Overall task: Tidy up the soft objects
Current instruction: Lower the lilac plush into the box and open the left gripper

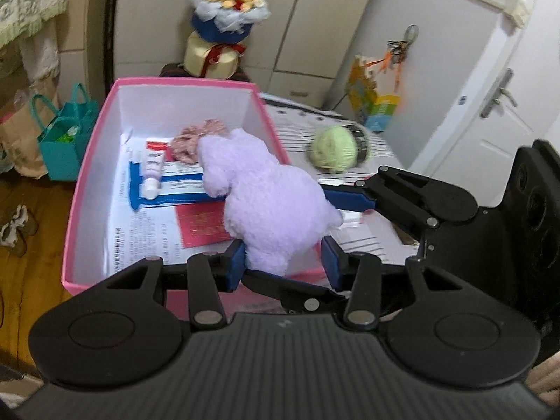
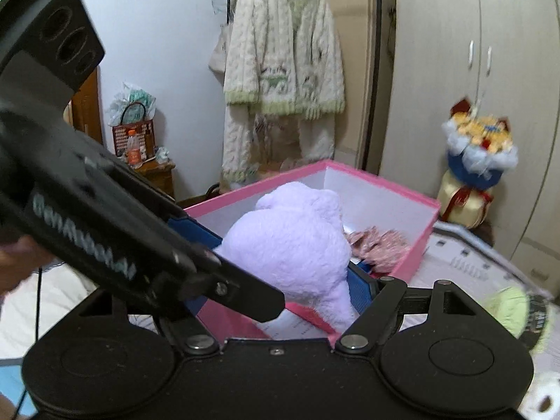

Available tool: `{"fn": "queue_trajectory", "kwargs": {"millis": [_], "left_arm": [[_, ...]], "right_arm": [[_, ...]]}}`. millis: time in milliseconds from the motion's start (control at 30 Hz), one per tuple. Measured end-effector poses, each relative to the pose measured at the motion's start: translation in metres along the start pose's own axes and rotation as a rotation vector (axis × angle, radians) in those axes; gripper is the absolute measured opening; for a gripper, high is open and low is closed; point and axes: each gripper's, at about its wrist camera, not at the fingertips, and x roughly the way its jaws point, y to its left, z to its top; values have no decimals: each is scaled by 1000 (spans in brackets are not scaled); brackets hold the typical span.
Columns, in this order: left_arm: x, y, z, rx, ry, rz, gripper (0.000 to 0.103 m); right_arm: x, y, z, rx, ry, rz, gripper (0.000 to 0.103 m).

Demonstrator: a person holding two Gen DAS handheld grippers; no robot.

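Both claws — left & right — pinch lilac plush over pink box; labels unreadable.

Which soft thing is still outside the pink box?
The green yarn ball. It sits on the striped cover beside the pink box, while the pink scrunchie lies inside and the purple plush toy hangs over it.

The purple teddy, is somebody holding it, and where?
Yes. Both grippers squeeze the purple teddy: the left gripper at its bottom end, the right gripper around its body.
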Motion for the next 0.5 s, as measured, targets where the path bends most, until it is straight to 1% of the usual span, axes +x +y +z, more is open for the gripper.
{"fn": "queue_trajectory", "kwargs": {"millis": [133, 267, 367, 500], "left_arm": [[14, 24, 12, -57, 25, -9, 43], [23, 42, 16, -108, 42, -14, 43], [28, 50, 17, -132, 69, -15, 43], [30, 53, 18, -155, 94, 4, 43]], "right_arm": [[23, -5, 9, 2, 48, 20, 81], [39, -11, 13, 3, 94, 49, 81], [47, -11, 14, -17, 119, 73, 81], [54, -13, 17, -41, 136, 113, 81]]}}
